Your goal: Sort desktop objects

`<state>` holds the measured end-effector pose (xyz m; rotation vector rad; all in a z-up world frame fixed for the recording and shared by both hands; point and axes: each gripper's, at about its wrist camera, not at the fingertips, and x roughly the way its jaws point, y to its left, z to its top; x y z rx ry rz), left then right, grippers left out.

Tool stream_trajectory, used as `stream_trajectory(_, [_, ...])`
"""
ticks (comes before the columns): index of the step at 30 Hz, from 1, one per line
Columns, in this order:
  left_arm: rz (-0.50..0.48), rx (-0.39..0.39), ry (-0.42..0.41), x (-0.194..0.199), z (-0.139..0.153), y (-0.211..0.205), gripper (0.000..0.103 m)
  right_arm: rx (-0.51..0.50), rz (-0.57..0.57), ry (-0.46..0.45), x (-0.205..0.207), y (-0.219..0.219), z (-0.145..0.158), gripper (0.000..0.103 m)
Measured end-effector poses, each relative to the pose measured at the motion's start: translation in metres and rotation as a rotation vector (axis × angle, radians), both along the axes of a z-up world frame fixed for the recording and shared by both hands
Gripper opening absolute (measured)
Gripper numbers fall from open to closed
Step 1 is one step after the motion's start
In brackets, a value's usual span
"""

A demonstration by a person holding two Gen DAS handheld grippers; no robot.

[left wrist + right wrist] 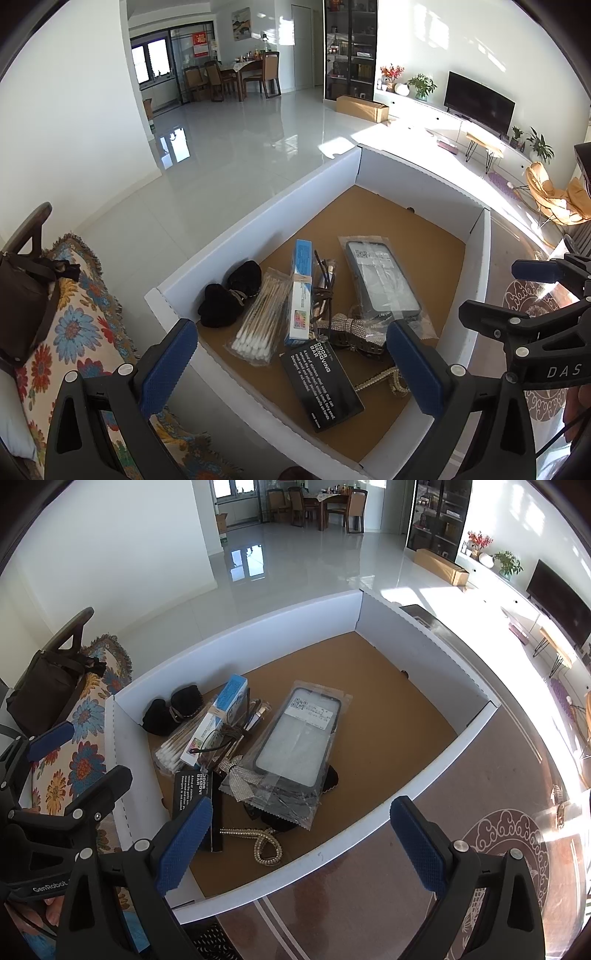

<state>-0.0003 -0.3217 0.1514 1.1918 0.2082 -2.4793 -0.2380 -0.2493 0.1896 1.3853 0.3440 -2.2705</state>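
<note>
Both grippers (291, 365) (301, 845) spread empty over box (236, 627); phone case (295, 734) lengthwise away.

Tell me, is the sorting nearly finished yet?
Not judging by this. Nothing looks sorted: the cotton swabs, phone case and black card lie jumbled in the white box. The left tool and right tool hover open, holding nothing. Everything remains.

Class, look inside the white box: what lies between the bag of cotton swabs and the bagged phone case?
In the left wrist view, the blue-and-white carton lies right beside the cotton swabs; then a bundle of brushes and cords before the phone case.
</note>
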Motion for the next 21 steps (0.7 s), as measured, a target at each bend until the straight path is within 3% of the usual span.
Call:
stream_trajectory(14, [-0.011, 0.031, 0.006, -0.002, 0.0, -0.005, 0.103, 0.001, 0.003, -0.002, -0.002, -0.003, -0.002, 0.097])
stream_trajectory(16, [0.006, 0.039, 0.027, 0.001, 0.002, -0.006, 0.103, 0.003, 0.003, -0.002, -0.002, -0.004, -0.003, 0.097])
stream_trajectory(19, [0.049, 0.04, 0.133, 0.014, 0.009, -0.009, 0.103, 0.001, 0.0, -0.002, -0.003, -0.004, -0.004, 0.097])
stream_trajectory(21, [0.025, 0.053, 0.131, 0.012, 0.011, -0.008, 0.103, -0.004, -0.001, 0.002, -0.003, -0.005, -0.003, 0.097])
